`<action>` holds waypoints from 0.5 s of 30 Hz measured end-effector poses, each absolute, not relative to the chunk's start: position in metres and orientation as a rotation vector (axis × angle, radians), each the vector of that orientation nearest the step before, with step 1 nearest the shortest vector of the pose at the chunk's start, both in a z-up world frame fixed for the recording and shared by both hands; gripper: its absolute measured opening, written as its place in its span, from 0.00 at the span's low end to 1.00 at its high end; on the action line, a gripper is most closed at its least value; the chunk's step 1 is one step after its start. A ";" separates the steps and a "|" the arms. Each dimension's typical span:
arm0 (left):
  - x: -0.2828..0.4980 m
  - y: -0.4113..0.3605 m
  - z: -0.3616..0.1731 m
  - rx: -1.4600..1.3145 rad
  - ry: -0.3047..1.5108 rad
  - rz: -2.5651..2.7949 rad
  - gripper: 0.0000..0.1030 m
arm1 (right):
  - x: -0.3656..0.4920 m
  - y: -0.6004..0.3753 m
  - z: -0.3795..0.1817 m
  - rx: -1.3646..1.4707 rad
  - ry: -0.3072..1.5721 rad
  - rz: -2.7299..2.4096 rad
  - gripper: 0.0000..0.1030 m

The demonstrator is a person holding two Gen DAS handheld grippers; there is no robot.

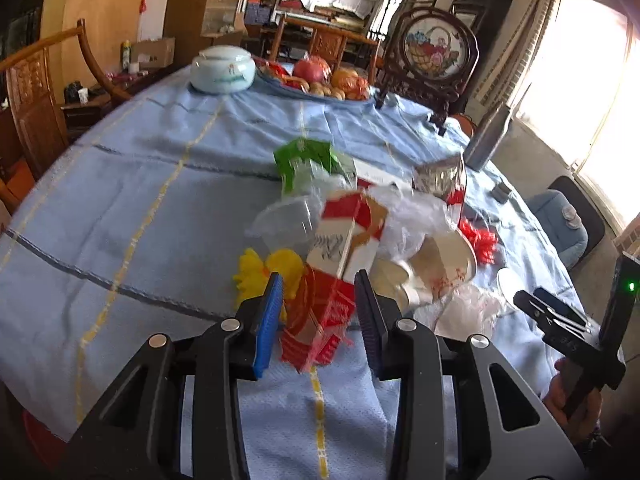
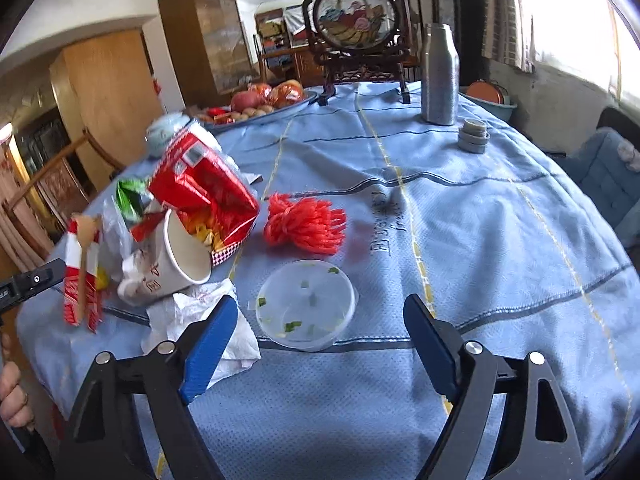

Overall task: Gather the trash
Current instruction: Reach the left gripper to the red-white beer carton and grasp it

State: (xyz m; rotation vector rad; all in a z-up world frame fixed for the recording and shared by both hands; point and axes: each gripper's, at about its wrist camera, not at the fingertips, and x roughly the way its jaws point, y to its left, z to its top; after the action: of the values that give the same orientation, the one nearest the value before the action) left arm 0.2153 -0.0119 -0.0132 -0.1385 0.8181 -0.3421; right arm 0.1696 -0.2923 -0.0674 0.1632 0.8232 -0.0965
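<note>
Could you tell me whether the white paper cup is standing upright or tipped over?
Tipped over: the white paper cup lies on its side, mouth facing sideways.

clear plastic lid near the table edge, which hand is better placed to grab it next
Right. Its jaws stand open with the clear plastic lid straight ahead between them, while the left gripper is closed on a red carton.

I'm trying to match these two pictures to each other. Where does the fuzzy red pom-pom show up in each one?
Left wrist view: the red pom-pom sits right of centre, partly hidden behind the tipped paper cup.
Right wrist view: the pom-pom lies in the open near the centre, just beyond the clear plastic lid.
Shared landmark: the round framed basket picture at the table's far end.
</note>
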 end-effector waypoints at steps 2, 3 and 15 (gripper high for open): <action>0.213 -0.017 -0.019 -0.123 0.831 -0.343 0.47 | 0.176 -0.288 -0.068 0.127 0.842 -0.108 0.81; 0.212 -0.020 -0.023 -0.110 0.835 -0.343 0.53 | 0.180 -0.287 -0.070 0.117 0.859 -0.110 0.81; 0.228 -0.048 -0.052 0.027 0.884 -0.261 0.66 | 0.192 -0.300 -0.075 0.188 0.864 -0.085 0.61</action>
State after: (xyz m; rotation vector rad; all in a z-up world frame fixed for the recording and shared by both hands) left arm 0.2284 -0.0477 -0.0516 0.0267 0.8840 -0.2606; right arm 0.1919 -0.3004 -0.0749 0.1879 0.8644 -0.0852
